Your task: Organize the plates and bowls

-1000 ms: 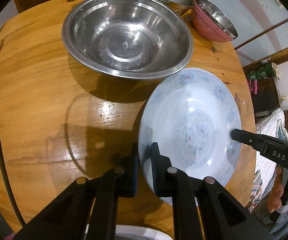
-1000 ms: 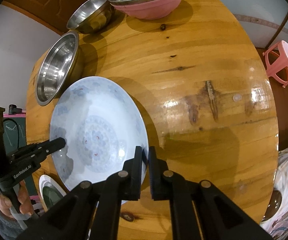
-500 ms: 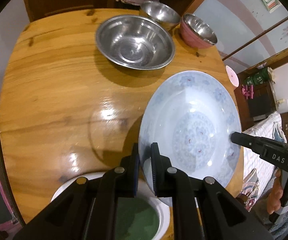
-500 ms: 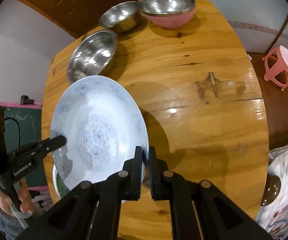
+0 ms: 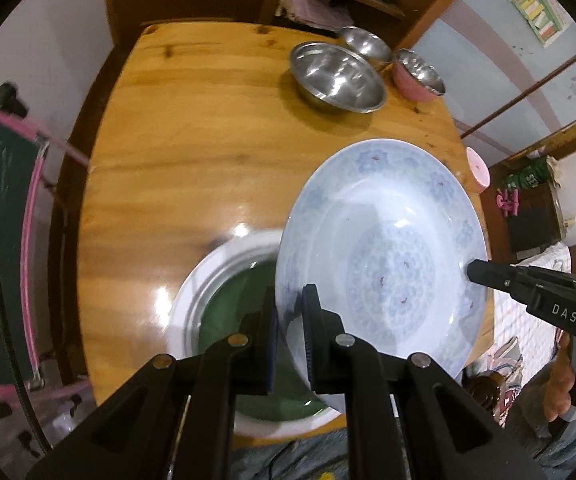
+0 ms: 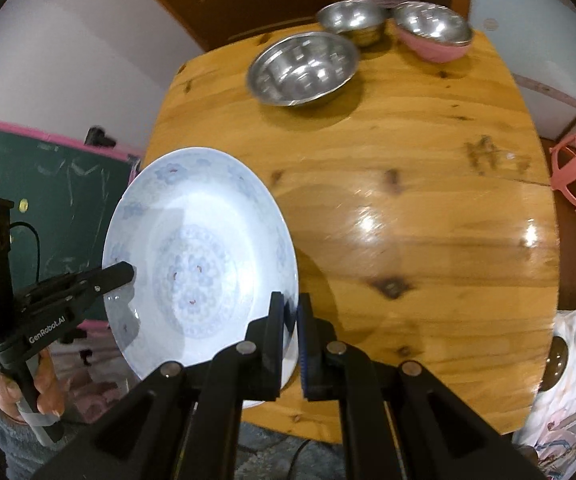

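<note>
Both claws, left [image 5: 290, 312] and right [image 6: 290, 320], pinch the plate [image 5: 384, 264], now lifted higher above the green dish [image 5: 223, 312], probably for stacking there.

A pale blue plate [image 5: 384, 264] with a flower pattern is held clear of the tabletop [image 5: 191, 148], tilted, at the near side. Beneath it on the tabletop lies a white plate with a green centre [image 5: 223, 300]. At the far side stand a large steel bowl [image 5: 338, 78], a smaller steel bowl [image 5: 366, 42] and a pink bowl with a steel bowl nested inside [image 5: 418, 76].
</note>
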Demonstrator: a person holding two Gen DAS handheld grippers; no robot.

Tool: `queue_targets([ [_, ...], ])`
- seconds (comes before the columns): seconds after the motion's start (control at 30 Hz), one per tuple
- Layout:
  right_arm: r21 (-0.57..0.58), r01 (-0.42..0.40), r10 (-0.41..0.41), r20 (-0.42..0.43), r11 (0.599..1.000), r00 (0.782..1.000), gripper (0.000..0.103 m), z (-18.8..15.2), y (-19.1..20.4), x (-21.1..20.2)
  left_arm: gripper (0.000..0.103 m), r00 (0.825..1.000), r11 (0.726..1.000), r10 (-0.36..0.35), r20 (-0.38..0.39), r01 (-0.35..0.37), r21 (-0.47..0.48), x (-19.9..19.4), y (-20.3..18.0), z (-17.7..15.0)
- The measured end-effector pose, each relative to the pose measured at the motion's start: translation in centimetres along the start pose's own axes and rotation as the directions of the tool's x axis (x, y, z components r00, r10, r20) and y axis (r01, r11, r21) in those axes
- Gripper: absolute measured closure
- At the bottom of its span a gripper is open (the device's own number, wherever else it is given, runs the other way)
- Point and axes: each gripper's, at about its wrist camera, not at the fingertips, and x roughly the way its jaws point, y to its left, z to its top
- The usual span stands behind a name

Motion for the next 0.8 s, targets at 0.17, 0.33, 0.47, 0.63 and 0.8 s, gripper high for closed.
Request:
queue_targets([
  [0.17,-0.042,-0.002,0.0,-0.036,0.999,0.999,0.097,-1.6,2.3,2.2,0.094,1.0,0.999,0.017,-0.017,-0.018,-0.047,0.5,3.0,-2.9],
  [0.33,-0.079,0.016,-0.021,-0.063,0.997,0.998,0.097,-3.4,3.9,4.9,0.092,0.999,0.994,0.025,-0.048,-0.03,-0.103,2.3,5.4,-5.5],
  [0.47,-0.1,0.03,-0.037,-0.072,0.995,0.997,0.097,-4.2,4.4,6.7,0.092,0.997,0.991,0.032,-0.07,-0.04,-0.127,4.2,6.5,-6.7],
  [0.63,-0.086,0.033,-0.04,-0.086,0.996,0.996,0.097,-4.9,4.0,8.4,0.092,0.996,0.99,0.033,-0.086,-0.044,-0.132,6.0,7.0,-7.6],
  [0.8,-0.074,0.031,-0.038,-0.092,0.997,0.995,0.097,-5.2,3.5,9.4,0.092,0.995,0.991,0.043,-0.093,-0.054,-0.124,7.1,7.1,-7.8],
])
